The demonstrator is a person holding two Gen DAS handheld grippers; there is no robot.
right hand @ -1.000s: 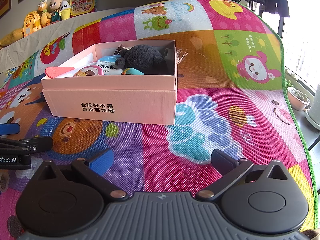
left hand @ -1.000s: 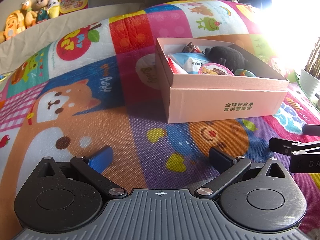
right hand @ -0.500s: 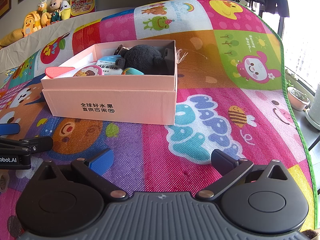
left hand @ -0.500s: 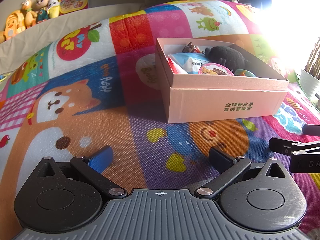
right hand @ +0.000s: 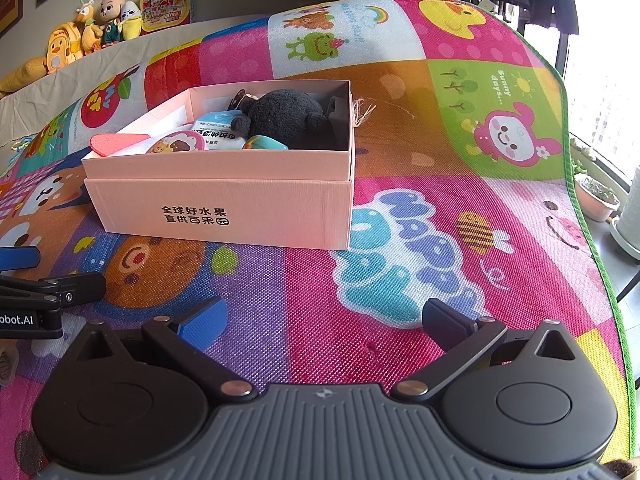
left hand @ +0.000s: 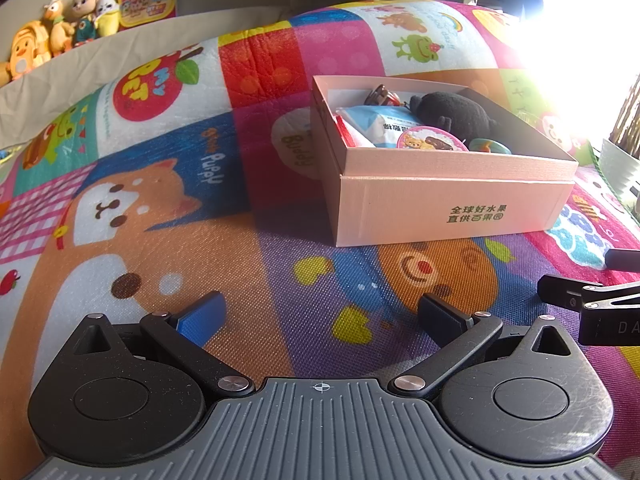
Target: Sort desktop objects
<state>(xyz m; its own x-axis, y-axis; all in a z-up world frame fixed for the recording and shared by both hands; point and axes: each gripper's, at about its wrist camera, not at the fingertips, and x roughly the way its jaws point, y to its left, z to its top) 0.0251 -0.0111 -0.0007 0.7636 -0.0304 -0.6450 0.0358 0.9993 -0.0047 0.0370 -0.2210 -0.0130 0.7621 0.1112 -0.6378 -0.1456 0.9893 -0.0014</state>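
The cartoon play mat (right hand: 400, 280) covers the whole surface, its far right washed out by window glare in the left view. On it sits the pink box (right hand: 224, 208), open-topped. Inside, a black plush toy (right hand: 288, 118) fills the right end; a light blue packet (right hand: 216, 130) is half buried beside it, its print unreadable. Both claws hover low over the mat before the box, the left claw (left hand: 320, 314) and right claw (right hand: 324, 320) spread wide, holding nothing.
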